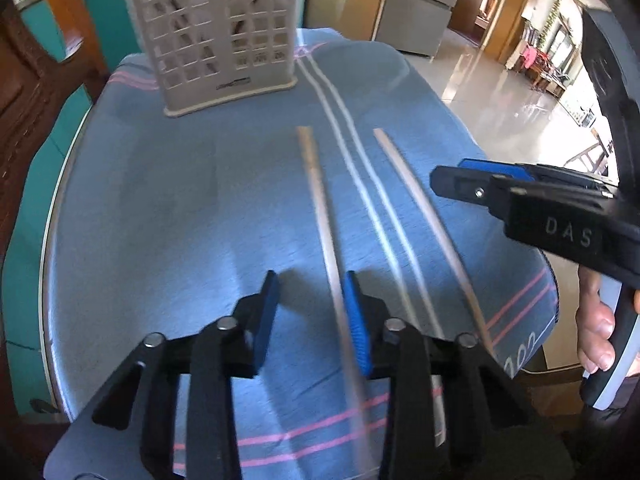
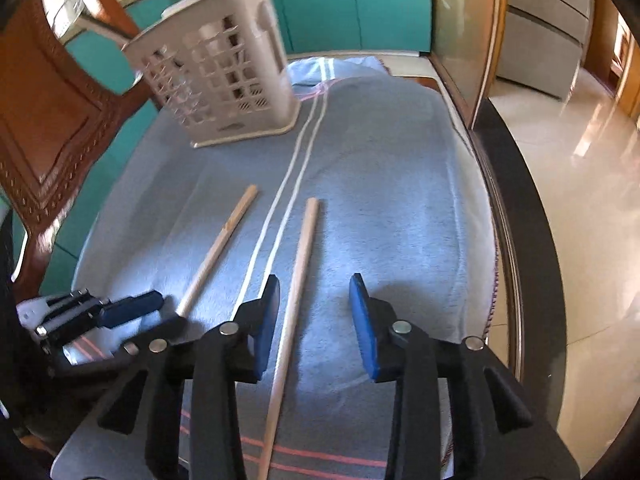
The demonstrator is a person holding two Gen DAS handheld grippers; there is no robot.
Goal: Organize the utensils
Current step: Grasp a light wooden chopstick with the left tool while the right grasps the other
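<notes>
Pick-up step: both claws released; left claw [image 1: 312, 320] straddles the left chopstick [image 1: 320, 216], right claw [image 2: 314, 320] the right chopstick [image 2: 298, 272], both flat on the bench towel [image 2: 400, 200]; next probably clench, lift, drop upright into holder [image 1: 216, 32].

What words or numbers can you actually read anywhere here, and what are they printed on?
"DAS": raised letters on the black body of the right gripper, seen from the left wrist camera.
Dark print on the base of the utensil basket: too blurred to read.
White marks on the blue cloth near its right edge: curved shapes like digits, too cut off to read for certain.
The two chopsticks carry no text.
</notes>
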